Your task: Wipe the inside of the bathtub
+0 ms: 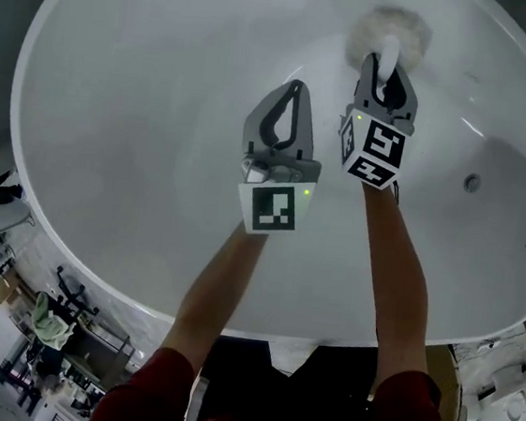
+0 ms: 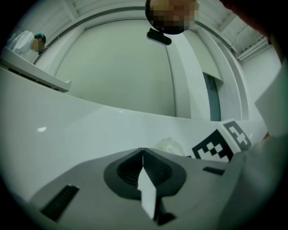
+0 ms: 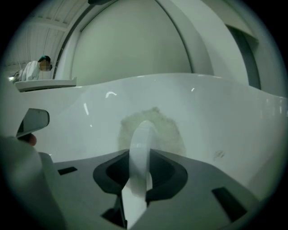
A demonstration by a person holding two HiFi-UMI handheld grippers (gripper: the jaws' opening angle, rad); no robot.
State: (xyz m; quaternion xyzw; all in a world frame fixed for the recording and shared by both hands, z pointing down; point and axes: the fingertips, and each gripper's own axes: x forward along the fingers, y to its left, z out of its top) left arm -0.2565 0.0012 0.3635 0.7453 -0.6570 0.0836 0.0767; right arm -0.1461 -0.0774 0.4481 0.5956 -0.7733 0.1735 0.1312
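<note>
From above, the white bathtub [image 1: 110, 140] fills nearly the whole head view, and both arms reach down into it from 6 o'clock. The right claw [image 1: 385, 66] sits at about 1 o'clock from the middle of the view. It is clamped on the white handle [image 1: 389, 51] of a fluffy round scrubbing pad [image 1: 390, 26], which lies flat against the tub's inner wall just past the claw tips.

The right gripper view shows this grip clearly. The curved handle [image 3: 140, 148] stands upright between the two dark jaw pads of the right claw [image 3: 141, 155]. The pale fuzzy scrubbing pad [image 3: 171, 130] is pressed onto the glossy bathtub [image 3: 234, 121] wall straight ahead at 12 o'clock.

The left claw [image 1: 299, 86] hangs just beside the right one, toward 9 o'clock from it, over bare tub surface near the middle of the view. In the left gripper view, the jaws of the left claw [image 2: 142, 152] meet in a tight seam with nothing between them. At 3 o'clock from them is the other gripper's marker cube [image 2: 220, 146], and a bit of the scrubbing pad [image 2: 168, 146] peeks out beside it.

A small round drain fitting [image 1: 472, 182] sits on the tub wall at 3 o'clock in the head view, well apart from both claws. Far back in the right gripper view, at 9 o'clock, a person [image 3: 36, 67] stands beyond the tub's rim.
</note>
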